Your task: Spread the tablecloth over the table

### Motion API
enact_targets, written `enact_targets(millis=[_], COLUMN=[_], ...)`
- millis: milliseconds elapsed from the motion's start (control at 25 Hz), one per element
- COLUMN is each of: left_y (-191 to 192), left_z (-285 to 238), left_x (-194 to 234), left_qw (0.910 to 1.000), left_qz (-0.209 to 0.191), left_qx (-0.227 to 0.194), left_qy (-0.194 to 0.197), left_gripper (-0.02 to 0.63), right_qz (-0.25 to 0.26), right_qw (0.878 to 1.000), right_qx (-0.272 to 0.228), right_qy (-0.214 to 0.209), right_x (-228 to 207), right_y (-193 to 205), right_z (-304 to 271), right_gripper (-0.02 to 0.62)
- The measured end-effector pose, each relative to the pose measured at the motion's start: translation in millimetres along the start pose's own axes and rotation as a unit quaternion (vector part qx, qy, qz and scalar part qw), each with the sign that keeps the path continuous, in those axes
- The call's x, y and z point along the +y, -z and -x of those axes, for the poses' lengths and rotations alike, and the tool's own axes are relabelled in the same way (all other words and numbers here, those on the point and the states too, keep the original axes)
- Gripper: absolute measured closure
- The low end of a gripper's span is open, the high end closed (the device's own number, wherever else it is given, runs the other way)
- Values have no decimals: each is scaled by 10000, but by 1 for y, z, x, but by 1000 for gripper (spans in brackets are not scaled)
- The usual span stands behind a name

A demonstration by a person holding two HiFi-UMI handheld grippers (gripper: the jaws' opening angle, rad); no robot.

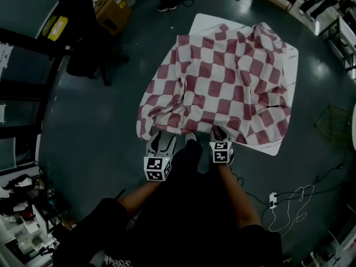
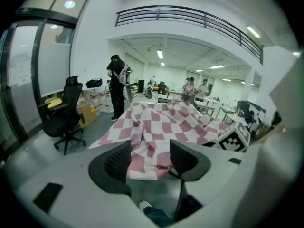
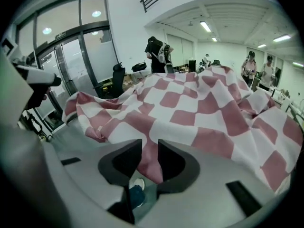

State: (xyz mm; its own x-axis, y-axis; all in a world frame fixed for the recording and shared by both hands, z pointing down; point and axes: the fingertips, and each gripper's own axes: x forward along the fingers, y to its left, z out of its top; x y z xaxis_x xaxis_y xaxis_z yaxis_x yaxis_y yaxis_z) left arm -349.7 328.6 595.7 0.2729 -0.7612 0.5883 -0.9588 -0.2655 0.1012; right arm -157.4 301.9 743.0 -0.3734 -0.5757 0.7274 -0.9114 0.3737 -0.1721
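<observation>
right gripper [image 3: 149, 164] pinches tablecloth [image 1: 222, 82] hem; left gripper [image 2: 150, 161] wide, empty. Regrip hem just ahead of it, pull evenly.

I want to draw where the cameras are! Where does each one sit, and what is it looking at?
Head view: on the person's head, looking steeply down at the tablecloth on the table; forearms, left gripper, right gripper show.
Left gripper view: rides that gripper, faces the tablecloth's near hem past open jaws.
Right gripper view: rides that gripper; jaws pinch the tablecloth's edge.
All three share the tablecloth.
</observation>
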Motion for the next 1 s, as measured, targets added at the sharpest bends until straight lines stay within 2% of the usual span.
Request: enact_targets(millis=[40,80,200,320,400,560,600,680,800,880,1000], left_y=[2,8,48,96,115,127,130,134,122,103,85], left_z=[-5,-16,-75,-123,-136,-138,-138,-135,-132,-133,-135], left_x=[-14,-27,-51,-48,-38,-24,-16,7,32,31,7], left_qw=[9998,9990,9905,9809,9753,9662,9656,9674,9708,9692,9578], left_qz=[-97,-33,369,-10,-304,-744,-788,-734,-888,-1208,-1567], left_qx=[-37,-10,596,1340,1567,1576,1649,1795,1671,1400,1227], left_qy=[190,448,1187,1411,1523,1900,1850,1629,1477,1626,2074], left_gripper=[348,348,350,350,350,350,350,396,382,382,382], right_qz=[-13,-37,-115,-71,-191,-672,-685,-654,-669,-784,-1023], right_qw=[9999,9998,9990,9990,9985,9961,9958,9962,9954,9927,9878], right_qx=[89,194,416,447,478,399,422,315,-235,-302,-305], right_qy=[-58,-91,-77,47,176,398,435,485,645,860,1134], right_x=[3,4,2,2,4,-3,-3,0,-4,-16,-27], right_y=[3,8,19,27,27,33,34,28,-4,-9,7], right_z=[-5,-10,-24,-28,-26,-24,-22,-17,-8,-3,9], right_gripper=[477,477,477,482,490,537,537,537,537,536,523])
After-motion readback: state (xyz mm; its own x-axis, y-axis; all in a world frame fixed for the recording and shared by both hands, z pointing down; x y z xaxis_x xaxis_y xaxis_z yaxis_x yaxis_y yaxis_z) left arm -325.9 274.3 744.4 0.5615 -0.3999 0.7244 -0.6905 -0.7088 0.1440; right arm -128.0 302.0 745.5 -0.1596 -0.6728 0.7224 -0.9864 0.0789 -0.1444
